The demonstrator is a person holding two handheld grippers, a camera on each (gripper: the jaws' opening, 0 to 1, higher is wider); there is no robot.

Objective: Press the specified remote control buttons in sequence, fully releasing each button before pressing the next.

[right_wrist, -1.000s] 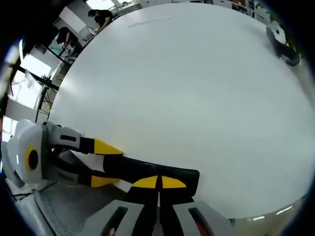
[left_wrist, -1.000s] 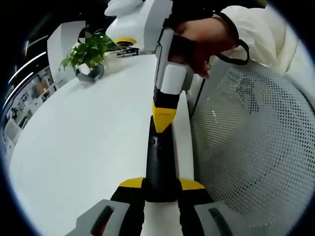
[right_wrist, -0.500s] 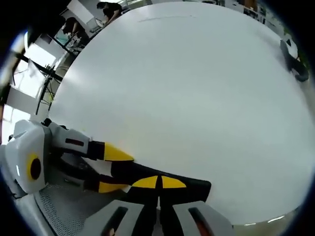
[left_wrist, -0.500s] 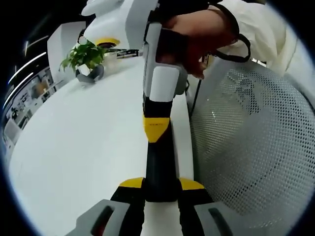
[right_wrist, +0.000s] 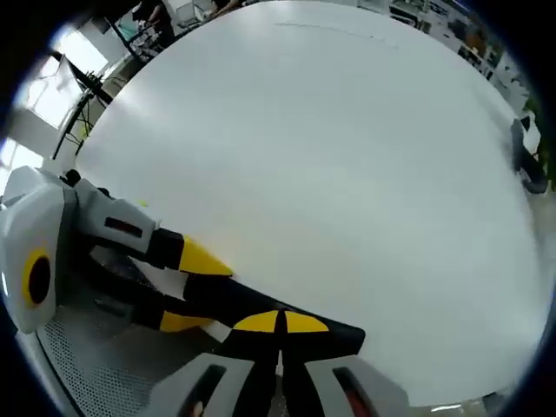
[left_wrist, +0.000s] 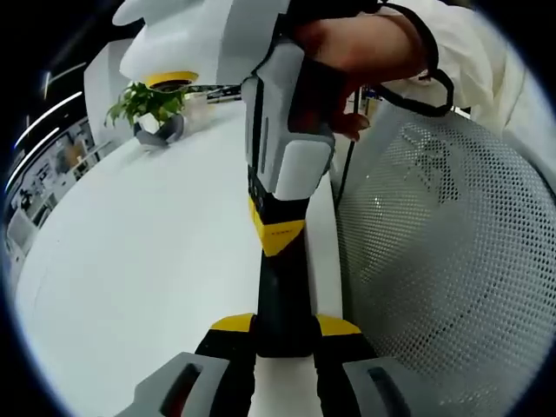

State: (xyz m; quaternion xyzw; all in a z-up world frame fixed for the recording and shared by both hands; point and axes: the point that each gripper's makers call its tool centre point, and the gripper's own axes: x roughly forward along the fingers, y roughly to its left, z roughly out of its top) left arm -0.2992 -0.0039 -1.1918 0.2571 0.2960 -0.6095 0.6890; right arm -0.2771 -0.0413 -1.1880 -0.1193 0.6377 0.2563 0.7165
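We have the remote control (left_wrist: 282, 300) lying black and slim on the white worktop (left_wrist: 130, 261), close to the edge beside a mesh chair back (left_wrist: 443, 261). Its long axis runs straight out from the left hand-held gripper (left_wrist: 284, 334), whose yellow-tipped jaws are clamped on the near end of the remote. So the left one is the holder and the remote extends directly ahead of it.

In the left gripper view, the right hand-held gripper (left_wrist: 276, 236) comes down from above onto the far half of the remote, yellow tip on or just over its top face; we cannot tell if it is touching a button.

In the right gripper view, its jaws are closed together (right_wrist: 280, 323), tips meeting over the remote (right_wrist: 261, 304), which lies crosswise under them, the left hand-held gripper (right_wrist: 187, 287) gripping it from the left side.

We judge the right one nearer the buttons and the presser; the coming move is along the remote's length, then down.

A potted plant (left_wrist: 152, 104) sits well apart at the far side.
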